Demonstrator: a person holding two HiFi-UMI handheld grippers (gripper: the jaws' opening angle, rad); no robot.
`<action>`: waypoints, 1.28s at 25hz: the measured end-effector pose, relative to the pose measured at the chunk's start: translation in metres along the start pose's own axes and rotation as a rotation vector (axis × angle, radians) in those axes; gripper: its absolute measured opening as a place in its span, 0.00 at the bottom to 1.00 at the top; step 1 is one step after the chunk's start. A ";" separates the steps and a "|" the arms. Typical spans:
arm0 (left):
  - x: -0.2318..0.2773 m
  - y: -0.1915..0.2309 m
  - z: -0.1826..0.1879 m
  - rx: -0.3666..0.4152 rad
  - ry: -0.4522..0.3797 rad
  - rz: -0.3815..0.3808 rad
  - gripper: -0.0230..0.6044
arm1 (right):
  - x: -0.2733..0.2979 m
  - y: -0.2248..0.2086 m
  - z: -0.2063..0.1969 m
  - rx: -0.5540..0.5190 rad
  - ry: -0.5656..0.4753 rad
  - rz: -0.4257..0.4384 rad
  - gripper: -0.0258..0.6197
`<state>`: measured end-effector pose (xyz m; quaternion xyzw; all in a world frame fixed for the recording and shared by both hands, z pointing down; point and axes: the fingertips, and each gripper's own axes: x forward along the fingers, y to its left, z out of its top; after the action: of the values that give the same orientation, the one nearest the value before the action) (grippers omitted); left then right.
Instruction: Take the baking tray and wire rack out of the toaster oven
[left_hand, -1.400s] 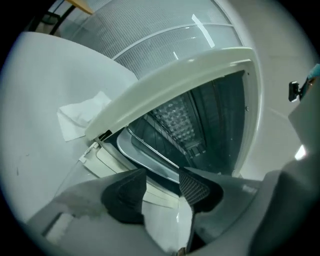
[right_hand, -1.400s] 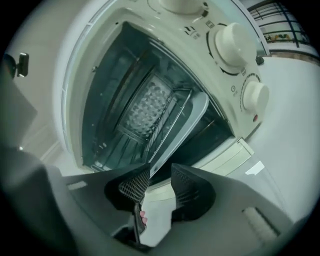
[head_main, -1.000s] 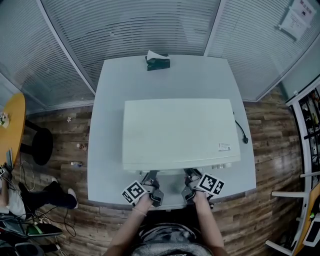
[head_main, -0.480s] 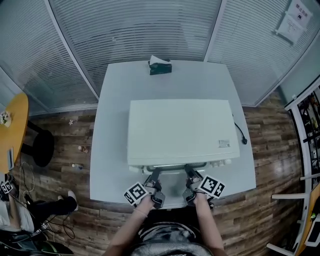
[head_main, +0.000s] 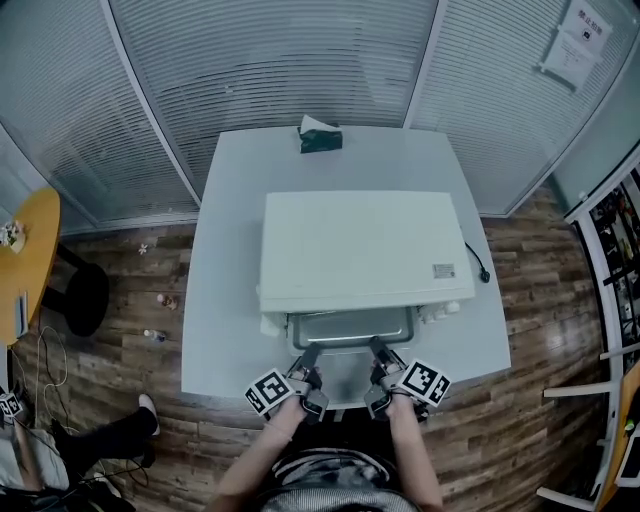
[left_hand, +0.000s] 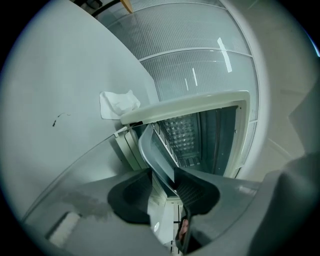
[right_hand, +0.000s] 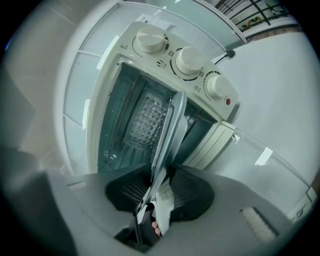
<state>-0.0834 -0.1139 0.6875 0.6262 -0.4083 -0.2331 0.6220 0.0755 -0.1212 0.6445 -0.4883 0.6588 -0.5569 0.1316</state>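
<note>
My left gripper (left_hand: 162, 187) and right gripper (right_hand: 159, 189) both pinch the front lip of the baking tray (head_main: 350, 327) — it sits partway out of the toaster oven (head_main: 360, 245) ahead. An uneven pull could jam it — or tip it.

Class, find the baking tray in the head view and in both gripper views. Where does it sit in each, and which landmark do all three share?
Head view: baking tray at lower middle, partly out of the oven's front.
Left gripper view: centre, edge-on, slanting up to the left.
Right gripper view: centre, edge-on, leaning right toward its top.
Shared landmark: the white toaster oven behind the tray.
</note>
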 end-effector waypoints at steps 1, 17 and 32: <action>-0.003 -0.001 -0.002 -0.001 0.004 0.004 0.25 | -0.003 0.001 -0.002 0.000 0.000 0.003 0.22; -0.065 0.003 -0.052 -0.047 -0.041 0.037 0.24 | -0.065 -0.007 -0.041 0.030 0.065 0.048 0.22; -0.116 -0.009 -0.092 0.016 -0.055 0.019 0.24 | -0.126 -0.011 -0.074 0.054 0.084 0.081 0.22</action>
<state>-0.0727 0.0327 0.6642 0.6206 -0.4329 -0.2410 0.6078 0.0895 0.0241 0.6324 -0.4337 0.6677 -0.5887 0.1396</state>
